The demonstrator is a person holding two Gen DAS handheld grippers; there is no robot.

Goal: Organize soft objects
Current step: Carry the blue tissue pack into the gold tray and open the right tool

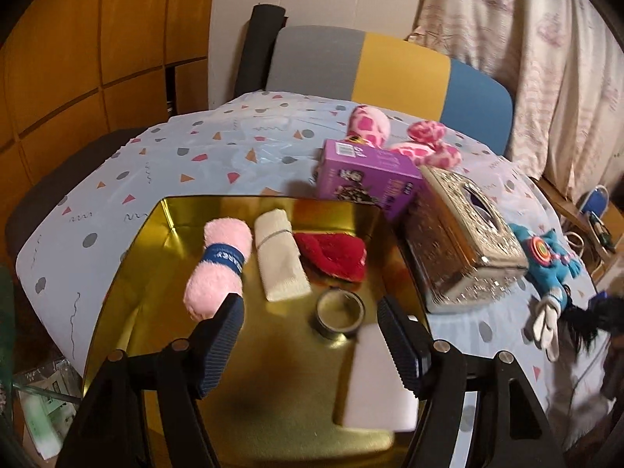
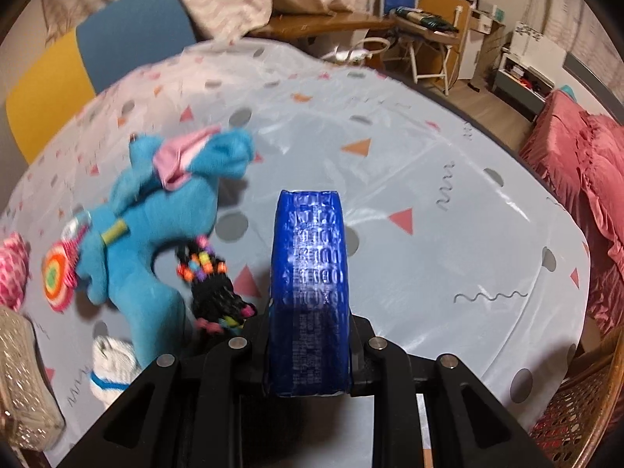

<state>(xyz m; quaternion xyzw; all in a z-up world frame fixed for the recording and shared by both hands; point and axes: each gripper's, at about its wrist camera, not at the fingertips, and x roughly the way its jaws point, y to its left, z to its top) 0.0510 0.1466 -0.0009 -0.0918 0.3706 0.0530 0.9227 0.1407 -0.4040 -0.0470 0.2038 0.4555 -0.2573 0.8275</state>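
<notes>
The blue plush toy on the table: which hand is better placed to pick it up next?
Probably the left. The left gripper is open and empty above the gold tin, while the right gripper is shut on a blue packet. The blue plush toy lies beside it.

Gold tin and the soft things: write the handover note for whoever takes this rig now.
Left tool: open, nothing between its fingers, over the gold tin.
Right tool: shut on a blue packet, above the tablecloth.
Done, in the tin: pink towel roll, cream cloth, red plush; a tape roll lies there too.
Left on the table: blue plush toy, pink spotted plush.
</notes>
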